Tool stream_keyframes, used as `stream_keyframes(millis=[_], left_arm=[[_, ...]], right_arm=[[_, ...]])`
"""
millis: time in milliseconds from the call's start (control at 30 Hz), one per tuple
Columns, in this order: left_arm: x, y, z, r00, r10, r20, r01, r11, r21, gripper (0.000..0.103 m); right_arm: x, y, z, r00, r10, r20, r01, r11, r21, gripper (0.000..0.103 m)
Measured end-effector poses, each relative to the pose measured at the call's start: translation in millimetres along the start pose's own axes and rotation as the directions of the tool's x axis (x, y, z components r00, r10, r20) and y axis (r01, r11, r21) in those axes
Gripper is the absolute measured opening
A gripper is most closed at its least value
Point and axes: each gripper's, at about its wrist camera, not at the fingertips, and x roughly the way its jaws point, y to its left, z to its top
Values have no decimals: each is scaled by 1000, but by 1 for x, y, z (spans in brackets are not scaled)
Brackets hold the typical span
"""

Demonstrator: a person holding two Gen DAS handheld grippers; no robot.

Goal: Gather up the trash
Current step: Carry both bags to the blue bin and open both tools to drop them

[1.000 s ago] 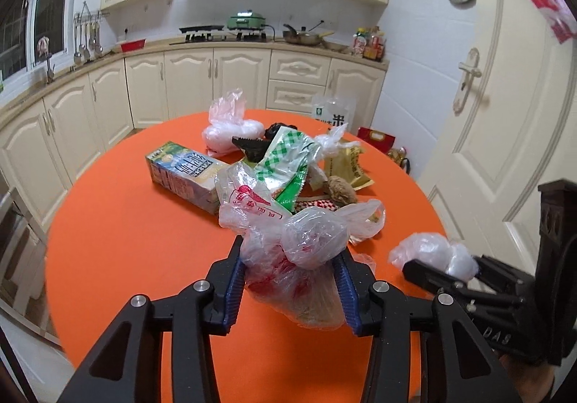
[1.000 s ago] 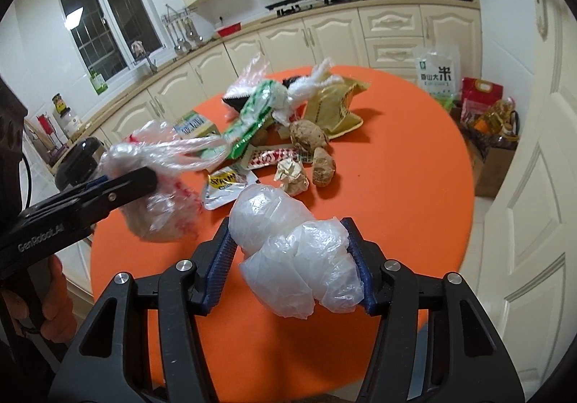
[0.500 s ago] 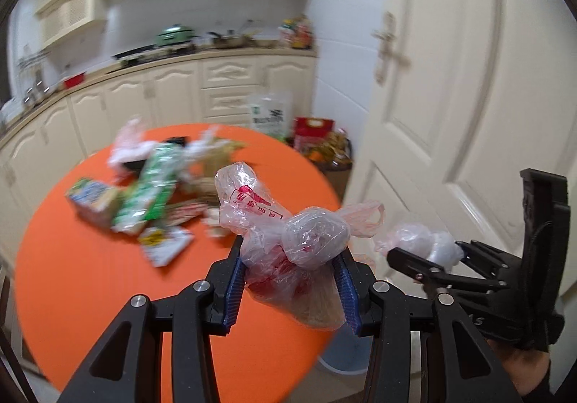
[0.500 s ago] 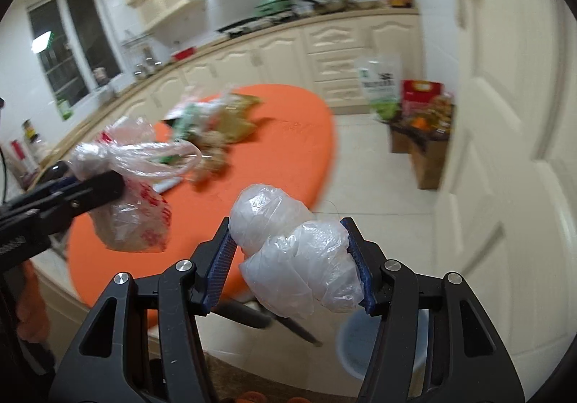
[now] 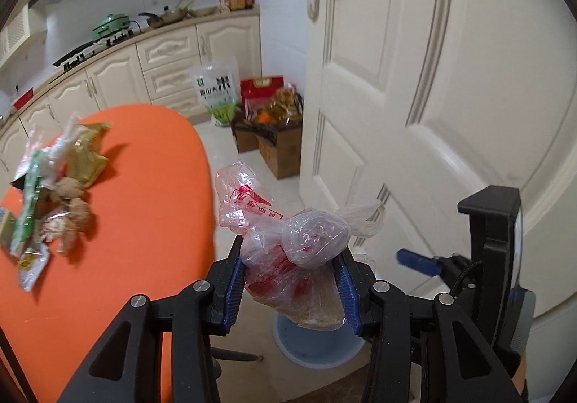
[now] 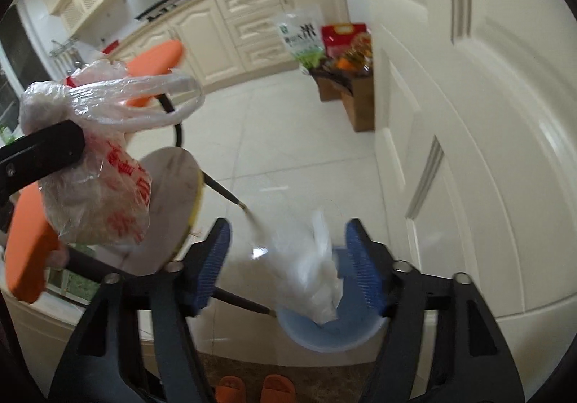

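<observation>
Right wrist view: my right gripper [image 6: 286,266] has just been opening, and the white bag [image 6: 317,280] hangs loose between its spread jaws, above the blue bin [image 6: 324,334].
My left gripper [image 5: 290,286] clamps the red-printed bag [image 5: 288,251] beside the orange table [image 5: 144,204].

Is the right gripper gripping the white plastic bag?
No: the right gripper has just been opening, and the white plastic bag hangs loose between its pads over the blue bin.
</observation>
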Motion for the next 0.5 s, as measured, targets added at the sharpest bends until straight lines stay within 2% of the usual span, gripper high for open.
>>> stream_keyframes(millis=[167,300,500], left_arm=[[47,-23,13,998,18,-54,-15,999,49,42],[78,-42,21,995,-4,-103,11,998,67,43],[110,-56,37,992,-4,-123,16,995,97,48]], right_arm=[[12,-16,-13,999,-25,-36,26,1000,12,76],[12,-20,-23,997,-51,-57,51,999,-9,78],[0,-21,-29,997,-53,-60,52,999,-14,80]])
